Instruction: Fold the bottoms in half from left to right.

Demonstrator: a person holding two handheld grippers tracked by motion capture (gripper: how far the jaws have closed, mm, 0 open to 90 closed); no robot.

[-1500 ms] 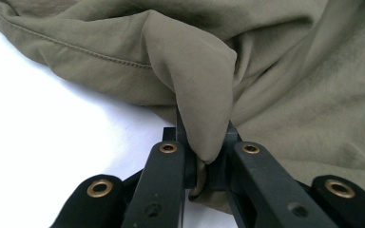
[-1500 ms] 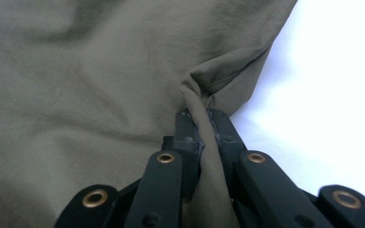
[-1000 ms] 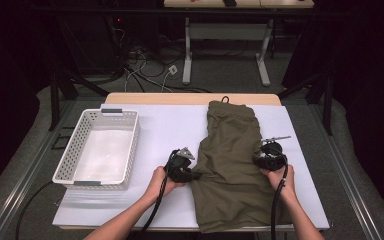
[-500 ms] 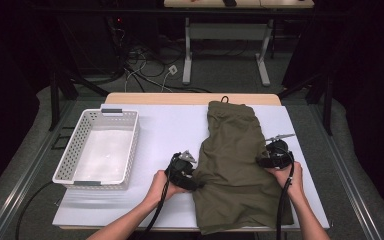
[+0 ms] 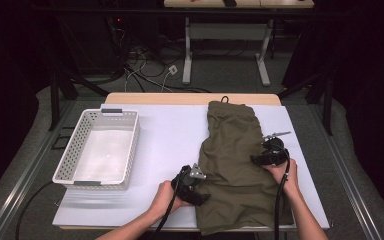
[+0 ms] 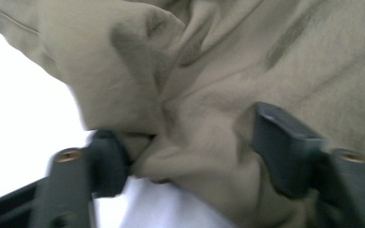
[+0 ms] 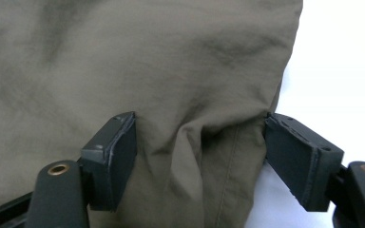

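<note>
1. Olive shorts point(image 5: 232, 165) lie flat on the white table cover point(image 5: 170, 135), right of centre, waistband at the far edge, hems toward the person.
2. Left gripper point(image 5: 196, 186) sits at the shorts' left edge, near the lower leg. In the left gripper view its jaws are wide apart with a bunched fold of fabric point(image 6: 190, 123) between them. The left pad point(image 6: 107, 161) touches the rolled edge; the right pad point(image 6: 280, 142) presses into cloth. Not clamped.
3. Right gripper point(image 5: 262, 159) is at the shorts' right edge, about mid-length. In the right gripper view the jaws are wide open and straddle the side seam. A raised pleat point(image 7: 204, 142) stands between the pads. The left pad point(image 7: 116, 156) rests on the cloth, the right pad point(image 7: 297, 159) is just at the hem edge over the cover. Fabric is not pinched.
4. White slatted basket point(image 5: 100, 147) stands on the left of the table, well apart from the shorts.
</note>
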